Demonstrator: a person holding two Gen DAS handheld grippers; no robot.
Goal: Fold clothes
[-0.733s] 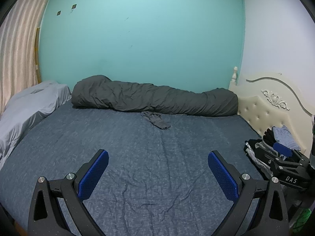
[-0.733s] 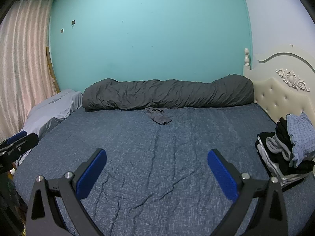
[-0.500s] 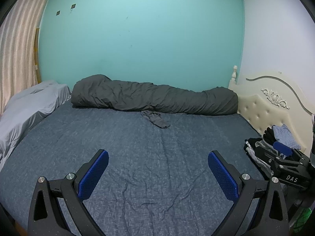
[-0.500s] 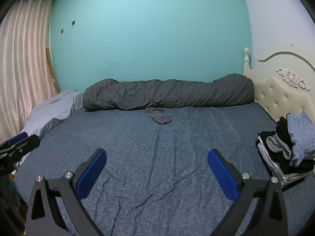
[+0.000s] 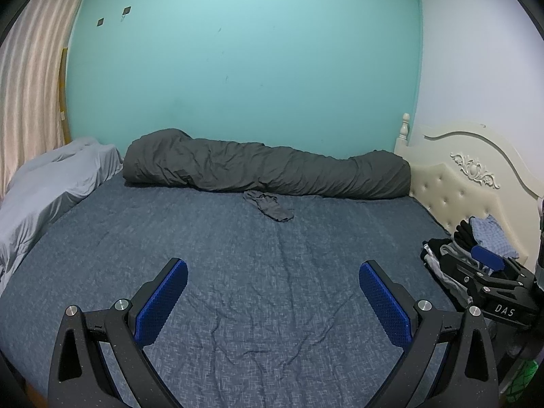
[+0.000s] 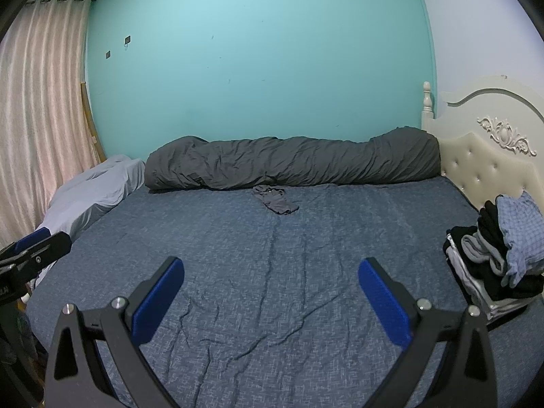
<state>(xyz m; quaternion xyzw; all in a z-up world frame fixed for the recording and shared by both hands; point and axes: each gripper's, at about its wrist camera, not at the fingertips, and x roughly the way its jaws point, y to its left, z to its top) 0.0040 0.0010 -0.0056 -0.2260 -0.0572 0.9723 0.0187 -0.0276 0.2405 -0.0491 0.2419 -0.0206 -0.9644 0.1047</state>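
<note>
A small dark grey garment [image 5: 270,205] [image 6: 277,200] lies crumpled far back on the blue bed sheet [image 5: 238,251] [image 6: 306,255], just in front of a rolled grey duvet. A pile of clothes [image 6: 499,255] [image 5: 476,248], black, grey, white and blue checked, sits at the bed's right edge by the headboard. My left gripper [image 5: 272,289] stands open over the near part of the bed, nothing between its blue pads. My right gripper [image 6: 270,285] is likewise open and empty. Each gripper shows at the edge of the other's view.
A rolled dark grey duvet [image 5: 265,170] [image 6: 292,163] lies along the teal wall. A light grey pillow [image 5: 51,187] [image 6: 91,190] lies at the left. A cream headboard [image 6: 489,159] [image 5: 459,187] bounds the right side. Pink curtains [image 6: 37,129] hang at the left.
</note>
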